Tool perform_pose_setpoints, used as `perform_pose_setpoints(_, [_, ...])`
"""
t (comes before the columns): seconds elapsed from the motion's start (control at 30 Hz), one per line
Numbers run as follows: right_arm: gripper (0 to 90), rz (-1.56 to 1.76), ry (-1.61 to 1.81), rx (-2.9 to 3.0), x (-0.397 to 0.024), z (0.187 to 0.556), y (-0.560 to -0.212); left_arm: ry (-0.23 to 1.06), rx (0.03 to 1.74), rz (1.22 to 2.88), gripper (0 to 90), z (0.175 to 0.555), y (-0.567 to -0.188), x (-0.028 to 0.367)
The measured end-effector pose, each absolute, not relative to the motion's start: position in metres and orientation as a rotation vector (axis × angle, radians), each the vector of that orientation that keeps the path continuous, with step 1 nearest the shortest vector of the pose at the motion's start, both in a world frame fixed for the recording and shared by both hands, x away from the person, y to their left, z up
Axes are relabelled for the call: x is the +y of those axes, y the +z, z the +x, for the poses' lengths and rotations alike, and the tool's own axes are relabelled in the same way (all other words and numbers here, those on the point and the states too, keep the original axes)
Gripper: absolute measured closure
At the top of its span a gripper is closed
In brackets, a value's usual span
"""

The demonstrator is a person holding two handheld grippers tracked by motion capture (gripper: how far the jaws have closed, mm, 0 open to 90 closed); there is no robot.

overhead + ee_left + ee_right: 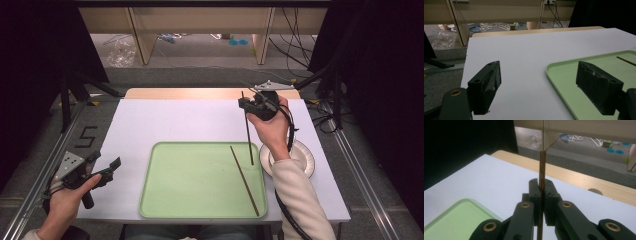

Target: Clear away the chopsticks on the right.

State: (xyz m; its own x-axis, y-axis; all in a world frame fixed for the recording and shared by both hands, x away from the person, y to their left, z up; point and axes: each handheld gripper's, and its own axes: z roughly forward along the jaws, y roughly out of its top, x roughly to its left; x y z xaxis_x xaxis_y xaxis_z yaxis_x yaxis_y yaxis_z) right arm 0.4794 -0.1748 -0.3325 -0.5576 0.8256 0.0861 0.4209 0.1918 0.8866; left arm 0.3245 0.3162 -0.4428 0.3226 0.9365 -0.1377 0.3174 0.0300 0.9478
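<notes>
A: How is the right hand [272,127] posed?

B: It is raised above the far right part of the white surface [175,122], forearm coming up from the near edge in a pale sleeve [300,200], wrist bent so the right gripper [246,103] points toward the left of the high view. Its jaws are pinched tight on a dark chopstick [248,132].

A: And how does that chopstick sit in the grip?

B: Gripped near its upper end. A short stub stands past the jaws on the far side; the long part hangs below the gripper toward the person, its tip over the right rim of the green tray [165,200]. In the right gripper view the chopstick [542,170] runs straight up between the closed jaws of the right gripper [542,185].

A: Anything else near it?

B: A second chopstick [244,172] lies slanted in the tray, below and a little left of the right gripper. A white plate [305,157] sits under the right wrist, just beside the tray.

A: The left hand [67,197]?

B: Low at the near left corner of the surface, well apart from the tray. The left gripper [106,162] points level toward the tray, jaws spread wide, with nothing between them; in its own view the left gripper [537,82] has the tray [559,80] edge just ahead of its right jaw.
</notes>
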Motion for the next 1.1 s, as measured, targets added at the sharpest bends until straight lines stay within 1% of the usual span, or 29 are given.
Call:
perform_pose_setpoints(0.5, [87.8, 1.325, 1.228, 2.121, -0.173, 0.484, -0.341, 0.719, 1.2, 1.509, 20.4, 0.324, -0.443, 0.316])
perform_pose_setpoints(0.57, [87.8, 1.395, 1.196, 2.136, -0.172, 0.484, -0.343, 0.719, 1.198, 1.51, 20.5, 0.324, -0.443, 0.316])
perform_pose_setpoints(0.63, [87.7, 1.367, 1.193, 2.141, -0.173, 0.486, -0.345, 0.719, 1.199, 1.509, 20.5, 0.325, -0.443, 0.316])
perform_pose_setpoints(0.67, [87.7, 1.423, 1.174, 2.156, -0.172, 0.485, -0.345, 0.718, 1.2, 1.508, 20.5, 0.325, -0.443, 0.316])
perform_pose_setpoints(0.77, [87.7, 1.4, 1.155, 2.169, -0.172, 0.487, -0.348, 0.719, 1.199, 1.508, 20.5, 0.325, -0.443, 0.316])
perform_pose_setpoints(1.1, [87.7, 1.488, 1.048, 2.235, -0.171, 0.491, -0.357, 0.719, 1.197, 1.509, 20.5, 0.324, -0.443, 0.316])
